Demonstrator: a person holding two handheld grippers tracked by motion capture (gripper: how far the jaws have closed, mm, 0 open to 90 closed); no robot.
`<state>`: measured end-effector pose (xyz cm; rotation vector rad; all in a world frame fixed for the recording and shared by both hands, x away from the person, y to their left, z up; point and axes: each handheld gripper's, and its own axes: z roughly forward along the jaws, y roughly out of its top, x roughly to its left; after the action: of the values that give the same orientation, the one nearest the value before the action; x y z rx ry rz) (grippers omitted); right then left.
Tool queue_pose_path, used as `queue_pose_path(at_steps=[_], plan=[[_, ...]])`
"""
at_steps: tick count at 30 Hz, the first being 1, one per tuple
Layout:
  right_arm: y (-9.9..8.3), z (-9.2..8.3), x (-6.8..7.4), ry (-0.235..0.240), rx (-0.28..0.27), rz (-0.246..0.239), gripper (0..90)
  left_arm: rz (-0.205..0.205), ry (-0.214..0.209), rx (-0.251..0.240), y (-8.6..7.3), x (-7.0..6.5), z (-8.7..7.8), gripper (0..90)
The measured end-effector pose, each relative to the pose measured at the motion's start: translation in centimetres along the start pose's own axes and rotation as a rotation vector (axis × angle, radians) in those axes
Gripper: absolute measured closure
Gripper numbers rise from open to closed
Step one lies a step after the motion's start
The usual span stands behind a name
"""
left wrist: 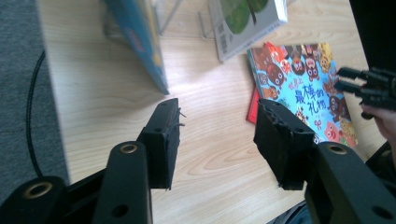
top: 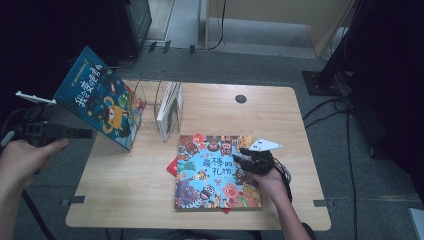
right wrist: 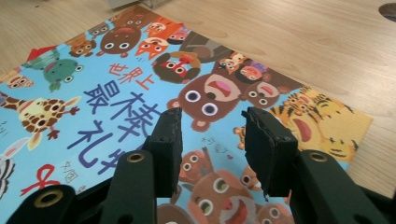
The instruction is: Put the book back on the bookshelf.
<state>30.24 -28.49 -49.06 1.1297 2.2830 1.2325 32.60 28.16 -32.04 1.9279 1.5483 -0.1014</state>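
From the high view, we judge the step in hand to be tidying picture books into the clear rack (top: 170, 107) at the back of the surface (top: 300, 125). Our left gripper (top: 75, 133) sits off the left edge of the surface; a blue book (top: 100, 100) with an orange creature on its cover stands tilted just beyond it, its lower corner on the wood near the rack. Whether the fingers touch that book we cannot tell here. Our right gripper (top: 240, 155) rests over the right part of the colourful animal book (top: 215, 170), which lies flat in the middle, with a red book (top: 172, 166) peeking out beneath its left edge. To do this well, we should take the flat book by one free edge, not press down on the cover.

In the left gripper view, the fingers (left wrist: 163, 140) stand wide apart and hold nothing; bare wood lies between them. The blue book's edge (left wrist: 140, 42) rises ahead of them, apart from both pads. A white book (left wrist: 243, 23) stands in the rack farther off.

In the right gripper view, the fingers (right wrist: 271, 149) are parted about halfway and empty, hovering close above the glossy cover (right wrist: 116, 93), crowded with cartoon bears, a tiger and a giraffe around large blue characters. The cover looks slick and thin, so we would slide to the near corner for purchase.
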Motion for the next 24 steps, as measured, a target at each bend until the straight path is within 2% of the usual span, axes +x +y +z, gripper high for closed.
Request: queue_pose_path(at_steps=[1, 7, 9, 11, 14, 17, 24], plan=[[0.0, 0.0, -0.2, -0.004, -0.005, 0.005, 56.8, 0.012, -0.004, 0.009, -0.2, -0.3, 0.4, 56.0], [-0.1, -0.3, -0.7, -0.016, -0.006, 0.023, 57.0, 0.066, -0.023, 0.013, -0.9, -2.0, 2.7, 62.7], [-0.2, -0.4, -0.8, -0.02, -0.006, 0.022, 57.1, 0.094, -0.018, 0.022, -1.0, -2.8, 3.5, 65.4], [-0.3, -0.5, -0.9, -0.023, 0.0, 0.02, 57.1, 0.108, -0.036, 0.029, -1.2, -3.4, 4.4, 69.4], [-0.4, -0.6, -0.9, -0.032, 0.008, 0.014, 57.7, 0.137, -0.031, 0.045, -1.4, -4.2, 5.8, 73.4], [-0.5, -0.8, -1.2, -0.037, 0.012, 0.021, 58.4, 0.155, -0.037, 0.047, -1.6, -4.7, 7.1, 77.5], [-1.0, -1.2, -1.6, -0.049, 0.022, 0.034, 61.7, 0.182, -0.092, 0.055, -2.1, -5.4, 10.5, 81.7]])
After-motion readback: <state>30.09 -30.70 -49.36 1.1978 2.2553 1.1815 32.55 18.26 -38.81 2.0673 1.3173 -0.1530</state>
